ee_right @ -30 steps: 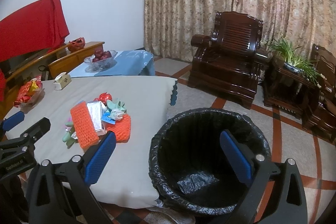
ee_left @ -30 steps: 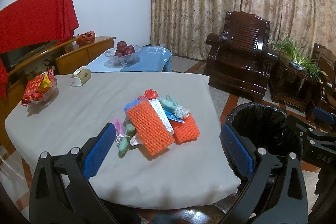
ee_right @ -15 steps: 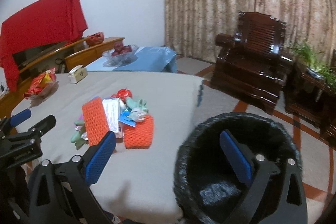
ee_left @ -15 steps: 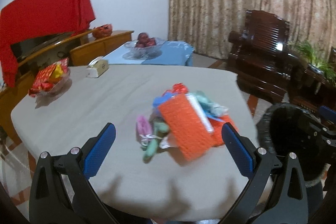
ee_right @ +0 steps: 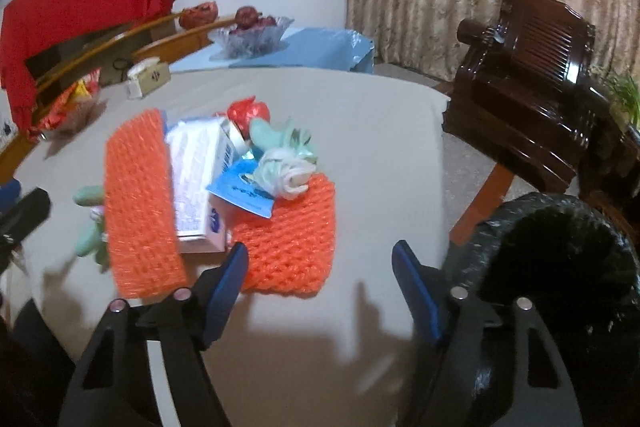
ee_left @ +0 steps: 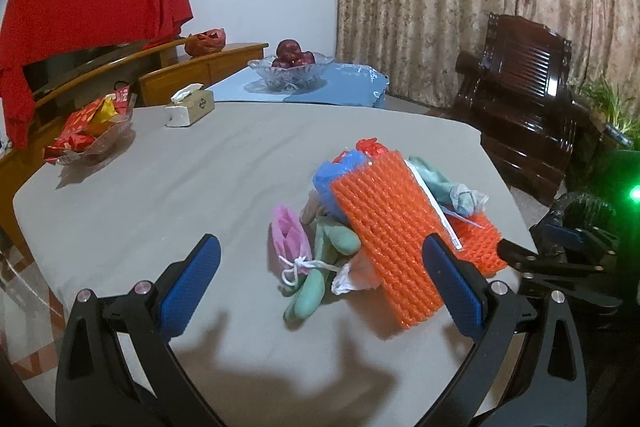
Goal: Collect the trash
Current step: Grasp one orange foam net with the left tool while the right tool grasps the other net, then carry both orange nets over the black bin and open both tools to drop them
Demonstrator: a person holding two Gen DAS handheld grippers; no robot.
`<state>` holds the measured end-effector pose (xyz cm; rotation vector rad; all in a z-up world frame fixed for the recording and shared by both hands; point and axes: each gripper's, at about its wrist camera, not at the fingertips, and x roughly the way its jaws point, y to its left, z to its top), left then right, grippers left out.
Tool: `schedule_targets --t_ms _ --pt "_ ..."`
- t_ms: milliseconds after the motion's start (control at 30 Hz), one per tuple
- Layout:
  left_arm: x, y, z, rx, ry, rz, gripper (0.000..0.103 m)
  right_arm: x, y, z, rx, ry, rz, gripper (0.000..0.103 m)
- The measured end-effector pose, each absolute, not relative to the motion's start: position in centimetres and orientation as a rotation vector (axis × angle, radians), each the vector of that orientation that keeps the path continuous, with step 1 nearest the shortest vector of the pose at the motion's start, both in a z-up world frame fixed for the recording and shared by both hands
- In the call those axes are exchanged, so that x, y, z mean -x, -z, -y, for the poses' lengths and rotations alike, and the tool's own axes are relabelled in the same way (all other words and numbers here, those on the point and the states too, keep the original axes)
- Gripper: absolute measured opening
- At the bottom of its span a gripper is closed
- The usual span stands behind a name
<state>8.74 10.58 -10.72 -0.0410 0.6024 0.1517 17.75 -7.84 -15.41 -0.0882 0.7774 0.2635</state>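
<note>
A pile of trash lies on the grey table (ee_left: 160,195): a large orange foam net (ee_left: 388,235) (ee_right: 140,203), a second orange net (ee_right: 288,239), a white box (ee_right: 200,179), a blue card (ee_right: 244,193), green wrappers (ee_left: 316,291), a pink pouch (ee_left: 290,239) and a red wrapper (ee_right: 246,111). A black-lined trash bin (ee_right: 560,287) stands on the floor right of the table. My left gripper (ee_left: 320,287) is open just in front of the pile. My right gripper (ee_right: 320,283) is open over the second net's near edge.
On the table's far left stand a snack bowl (ee_left: 88,131) and a tissue box (ee_left: 190,107). Behind are a glass fruit bowl (ee_left: 290,69) on a blue table, a wooden sideboard, red cloth, a dark armchair (ee_left: 520,107) and curtains.
Both grippers have moved forward and left, closer to the trash pile. The bin has slid toward the right edge of both views.
</note>
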Motion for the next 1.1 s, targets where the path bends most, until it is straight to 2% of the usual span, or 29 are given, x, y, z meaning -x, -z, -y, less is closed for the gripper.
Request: schedule_targets --t_ms 233,300,333,367,433,500,533,733,800,933,1067,1100 --pt "-9.8 11.8 -10.0 0.047 -0.119 -0.618 0.097 -19.5 17.5 7.4 0.080 -0.296 -0.848 0.063" --pt "-10.0 12.1 -9.8 0.050 -0.117 -0.632 0.097 -19.9 17.5 7.4 0.058 -0.325 -0.856 0.056" --pt "-10.1 12.3 -9.7 0.057 -0.112 -0.640 0.097 -20.0 17.5 7.4 0.042 -0.353 -0.864 0.046" --pt "-10.2 12.4 -9.6 0.062 -0.109 -0.645 0.097 -20.1 17.4 7.5 0.030 -0.372 -0.870 0.041" --pt "-10.2 12.6 -9.1 0.067 -0.096 -0.649 0.096 -19.9 17.2 7.5 0.036 -0.385 -0.867 0.036" --pt "-10.3 12.6 -8.5 0.059 -0.079 -0.655 0.089 -19.8 17.1 7.8 0.028 -0.397 -0.863 0.027" --pt "-10.5 12.8 -8.2 0.054 -0.063 -0.666 0.080 -19.7 17.0 8.1 0.020 -0.400 -0.862 0.023" --pt "-11.6 14.0 -6.6 0.051 -0.004 -0.717 0.073 -19.2 16.1 9.0 0.010 -0.419 -0.843 0.016" --pt "-12.3 14.6 -6.2 0.049 0.013 -0.745 0.066 -19.1 15.8 9.2 0.005 -0.422 -0.830 0.015" --pt "-13.2 15.7 -6.0 0.082 0.046 -0.788 0.041 -18.8 15.2 9.5 0.001 -0.429 -0.818 0.015" --pt "-13.3 15.8 -6.3 0.111 0.055 -0.794 0.022 -18.2 14.6 9.8 -0.005 -0.445 -0.805 0.015" --pt "-13.1 15.7 -6.3 0.116 0.063 -0.789 0.019 -18.0 14.3 9.8 -0.005 -0.448 -0.801 0.015"
